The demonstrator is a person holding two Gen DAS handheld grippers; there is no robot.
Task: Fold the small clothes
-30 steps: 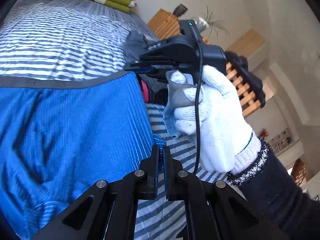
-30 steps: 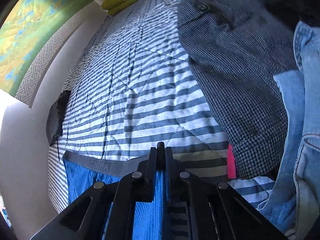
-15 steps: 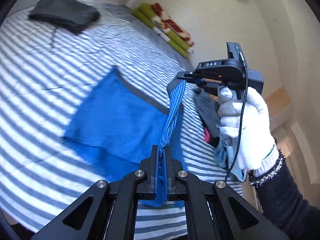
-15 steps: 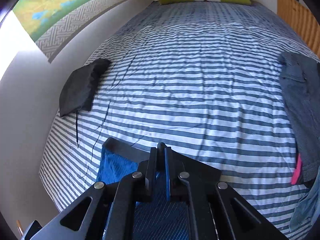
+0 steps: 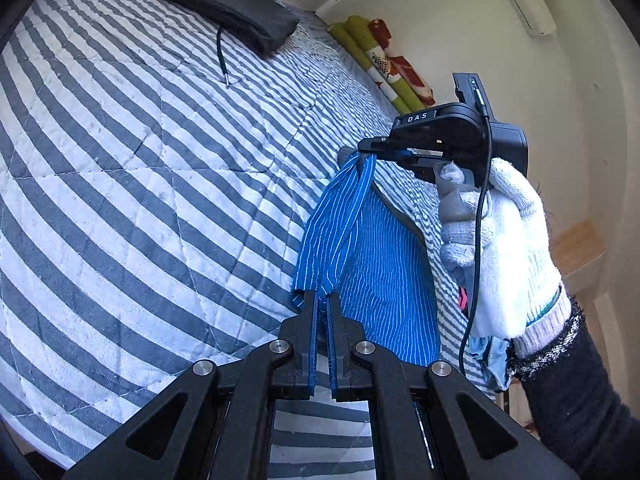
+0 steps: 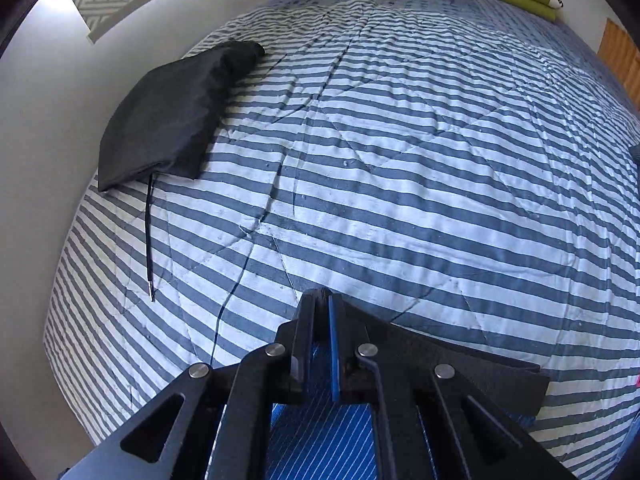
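Observation:
Blue pinstriped shorts with a dark grey waistband hang in the air above the striped bed. My left gripper is shut on the lower blue edge. My right gripper, held by a white-gloved hand, is shut on the top corner of the fabric by the waistband. In the right wrist view the right gripper pinches the cloth, and the shorts hang below its fingers.
A grey-and-white striped quilt covers the bed. A black pouch with a thin cord lies near the wall side. Folded green patterned blankets lie at the bed's far end. A pink item and pale denim peek out beside the gloved hand.
Both grippers have lifted the shorts off the bed and carried them toward the pouch side. The fabric that lay spread flat now hangs bunched between the two grippers.

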